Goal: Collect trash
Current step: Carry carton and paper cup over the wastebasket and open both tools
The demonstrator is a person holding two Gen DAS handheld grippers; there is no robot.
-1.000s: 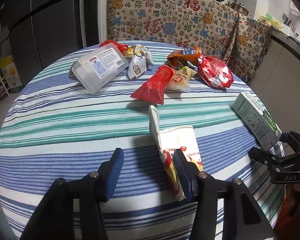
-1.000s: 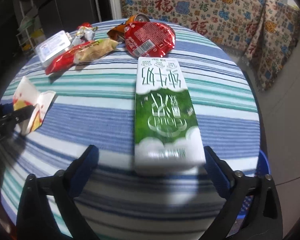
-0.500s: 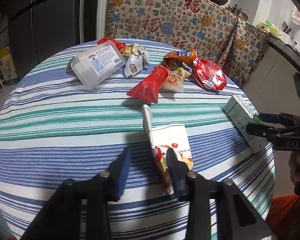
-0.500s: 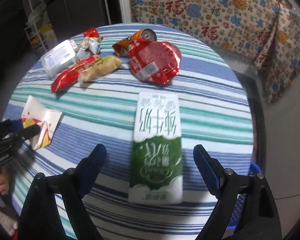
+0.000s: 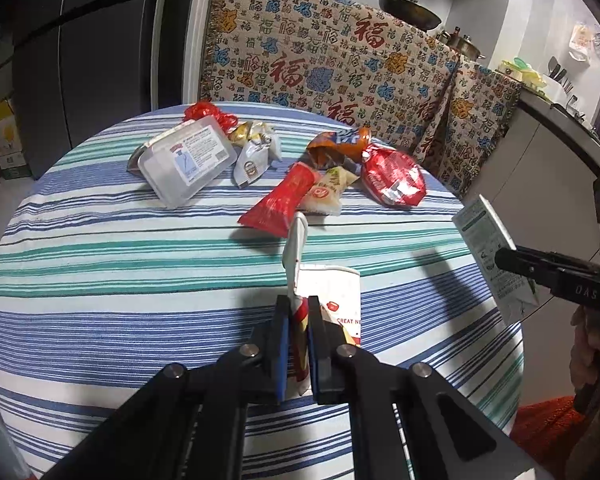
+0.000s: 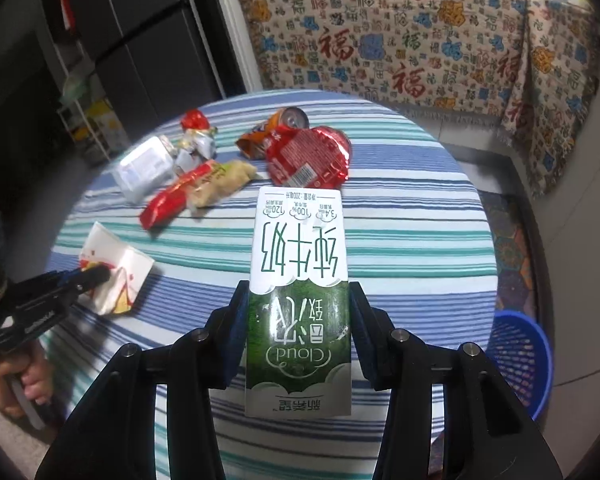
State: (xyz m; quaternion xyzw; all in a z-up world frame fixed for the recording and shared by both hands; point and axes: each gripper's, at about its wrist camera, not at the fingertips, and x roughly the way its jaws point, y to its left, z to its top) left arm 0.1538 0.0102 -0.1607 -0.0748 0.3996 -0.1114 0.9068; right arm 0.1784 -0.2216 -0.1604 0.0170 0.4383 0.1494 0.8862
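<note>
**Cardboard and foil: both grippers now clamped, lift starting**

Green-and-white milk carton point(image 6: 299, 296) is sitting between the right gripper point(image 6: 298, 332) jaws, pads pressing on both long sides. A second ago those jaws were standing wide with the carton flat on the striped tablecloth point(image 5: 100, 272); they have just been closing onto it. The carton now looks raised off the cloth, far end tipping out over the table.

Left gripper point(image 5: 299, 344) is doing the same on the white snack wrapper point(image 5: 328, 300): jaws were apart a second ago with the wrapper beside the right finger, now pinched nearly shut on the wrapper's folded edge. One flap is standing upright above the fingers.

Meaning for the task: two pieces are secured at once, so the grasp step looks done and the carry is next. A blue basket point(image 6: 520, 356) is standing on the floor just off the table's right edge in the right wrist view, probably the drop point.

Still on the table, far side: clear plastic tub point(image 5: 188, 160), silver wrapper point(image 5: 254, 160), long red packet point(image 5: 284, 200), pale snack bag point(image 5: 328, 194), crumpled red foil bag point(image 5: 394, 178), orange can point(image 6: 290, 120).

Readable text:
- carton: "cloud", "100%", "120", "3.4", large green Chinese characters, seen upside down
- wrapper: "CREAT N…", cut off
- right gripper body, seen from the left wrist: "DAS"
- hanging cloth point(image 5: 340, 60) behind: repeated 福
</note>
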